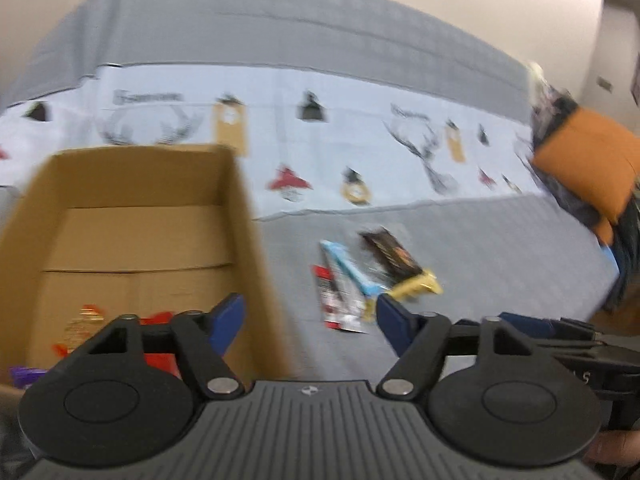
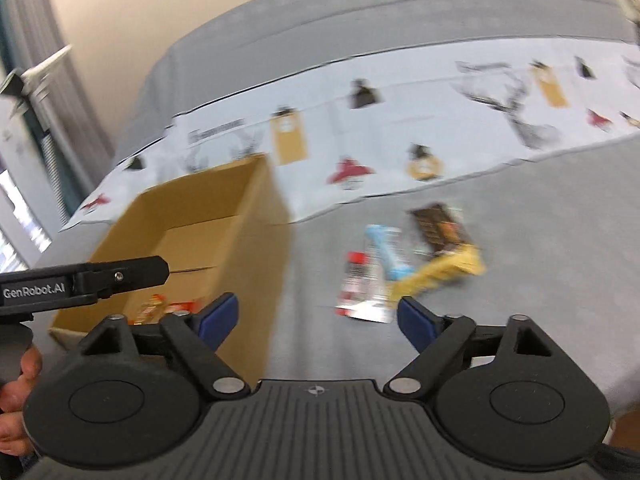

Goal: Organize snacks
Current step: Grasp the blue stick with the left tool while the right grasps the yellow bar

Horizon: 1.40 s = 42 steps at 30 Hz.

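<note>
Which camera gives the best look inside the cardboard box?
The left wrist view: it looks straight down into the cardboard box, showing its floor and red wrappers. The right wrist view sees the box obliquely, its interior mostly hidden.

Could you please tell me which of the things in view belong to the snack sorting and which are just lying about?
Part of the job:
cardboard box
red snack packets in the box
loose snack packets on the grey cover

Lying about:
printed cloth
orange cushion
</note>
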Each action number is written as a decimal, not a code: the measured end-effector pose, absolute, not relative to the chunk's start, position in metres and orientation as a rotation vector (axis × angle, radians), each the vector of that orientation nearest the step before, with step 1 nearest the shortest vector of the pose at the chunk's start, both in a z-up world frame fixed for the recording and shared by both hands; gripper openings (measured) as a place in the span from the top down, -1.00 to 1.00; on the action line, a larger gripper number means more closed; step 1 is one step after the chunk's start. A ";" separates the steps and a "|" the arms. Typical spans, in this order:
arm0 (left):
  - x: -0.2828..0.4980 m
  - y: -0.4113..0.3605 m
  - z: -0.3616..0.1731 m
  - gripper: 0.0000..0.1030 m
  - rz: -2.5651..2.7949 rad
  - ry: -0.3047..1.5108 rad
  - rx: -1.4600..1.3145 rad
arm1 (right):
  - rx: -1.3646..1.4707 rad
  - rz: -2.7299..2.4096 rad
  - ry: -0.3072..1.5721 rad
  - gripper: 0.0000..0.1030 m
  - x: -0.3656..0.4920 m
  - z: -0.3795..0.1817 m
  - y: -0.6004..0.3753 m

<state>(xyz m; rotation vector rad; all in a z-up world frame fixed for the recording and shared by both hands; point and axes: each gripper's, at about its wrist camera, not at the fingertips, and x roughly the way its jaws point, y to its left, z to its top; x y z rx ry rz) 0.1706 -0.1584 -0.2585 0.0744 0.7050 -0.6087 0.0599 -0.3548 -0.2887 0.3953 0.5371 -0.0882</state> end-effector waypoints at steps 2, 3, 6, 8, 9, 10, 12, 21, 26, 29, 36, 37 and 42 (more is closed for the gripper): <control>0.173 -0.183 -0.268 -0.13 -0.646 0.722 0.091 | 0.423 -0.116 0.531 -0.52 0.054 -0.298 -0.379; 0.175 -0.195 -0.272 -0.10 -0.661 0.733 0.094 | 0.446 -0.126 0.529 -0.50 0.053 -0.303 -0.390; 0.187 -0.226 -0.291 0.02 -0.682 0.779 0.089 | 0.520 -0.147 0.532 -0.36 0.061 -0.321 -0.422; 0.200 -0.245 -0.308 0.16 -0.683 0.821 0.089 | 0.555 -0.149 0.543 -0.26 0.069 -0.333 -0.440; 0.208 -0.254 -0.318 0.20 -0.677 0.843 0.091 | 0.574 -0.144 0.547 -0.23 0.076 -0.337 -0.446; 0.215 -0.262 -0.328 0.25 -0.668 0.863 0.097 | 0.590 -0.140 0.551 -0.19 0.082 -0.341 -0.452; 0.231 -0.274 -0.348 0.41 -0.651 0.908 0.098 | 0.607 -0.133 0.558 -0.14 0.096 -0.350 -0.465; 0.277 -0.290 -0.403 0.43 -0.562 0.995 0.109 | 0.774 -0.092 0.625 0.07 0.150 -0.383 -0.499; 0.283 -0.290 -0.408 0.43 -0.580 0.970 0.094 | 0.822 -0.097 0.647 0.07 0.166 -0.394 -0.506; 0.280 -0.291 -0.408 0.44 -0.589 0.946 0.115 | 0.919 -0.102 0.664 0.07 0.172 -0.409 -0.514; 0.266 -0.290 -0.400 0.92 -0.635 0.966 0.122 | 0.836 -0.129 0.628 0.48 0.163 -0.401 -0.507; 0.263 -0.290 -0.398 1.00 -0.641 0.970 0.125 | 0.809 -0.134 0.619 0.53 0.160 -0.396 -0.507; 0.239 -0.279 -0.389 1.00 -0.691 1.016 0.095 | 0.788 -0.126 0.578 0.69 0.133 -0.384 -0.518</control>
